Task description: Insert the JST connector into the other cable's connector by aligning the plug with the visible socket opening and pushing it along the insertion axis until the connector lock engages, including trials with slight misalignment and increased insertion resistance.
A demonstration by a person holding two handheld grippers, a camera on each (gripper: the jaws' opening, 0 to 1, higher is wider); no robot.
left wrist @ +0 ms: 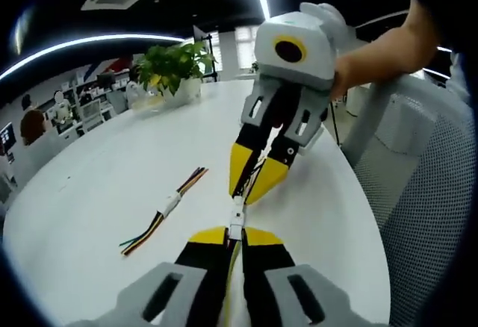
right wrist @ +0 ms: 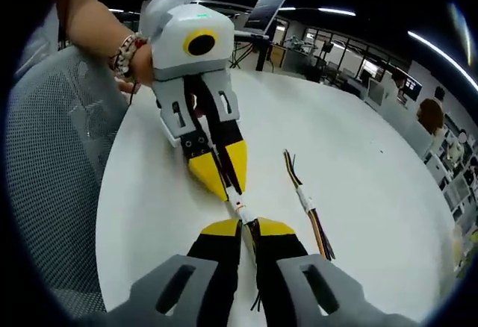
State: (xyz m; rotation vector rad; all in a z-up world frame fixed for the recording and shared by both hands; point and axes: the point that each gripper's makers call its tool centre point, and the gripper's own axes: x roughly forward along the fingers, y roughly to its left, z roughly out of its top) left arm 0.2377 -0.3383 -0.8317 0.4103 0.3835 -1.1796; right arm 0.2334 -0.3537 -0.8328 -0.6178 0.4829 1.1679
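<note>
My left gripper [left wrist: 235, 234] is shut on one cable end, and its yellow tips pinch just behind a small white JST connector [left wrist: 237, 219]. My right gripper [left wrist: 251, 187] reaches in from above, shut on the other cable's end. The two white housings meet tip to tip in a straight line between the grippers, just above the white table [left wrist: 97, 185]. In the right gripper view the same white connector pair [right wrist: 242, 211] sits between my right gripper [right wrist: 249, 227] and my left gripper [right wrist: 228, 184]. Whether the lock is engaged cannot be told.
A spare multi-coloured cable with a white connector [left wrist: 169, 206] [right wrist: 305, 199] lies loose on the table beside the grippers. A potted plant [left wrist: 173, 69] stands at the far edge. A mesh chair [left wrist: 426, 185] [right wrist: 52, 163] stands at the table's side. A person's hands hold both grippers.
</note>
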